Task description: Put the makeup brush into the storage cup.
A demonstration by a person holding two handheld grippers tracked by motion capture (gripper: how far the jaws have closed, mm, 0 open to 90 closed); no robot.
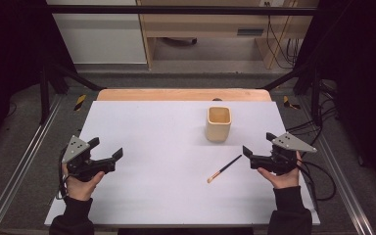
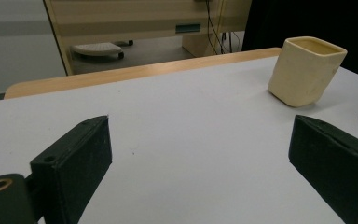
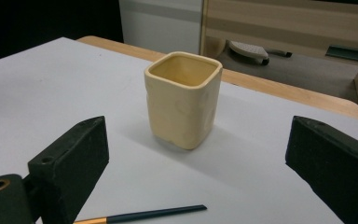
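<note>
At lower left, the left claw (image 1: pixel 108 150) hovers spread and empty over the white surface (image 1: pixel 152 122). Right of centre stands a cream square ceramic cup (image 1: pixel 219 123); below it lies a thin dark brush with a gold tip (image 1: pixel 224 169). At right, the right claw (image 1: pixel 257 147) is spread, empty. Nothing seems started; likely next, the right claw pinches the brush.
</note>
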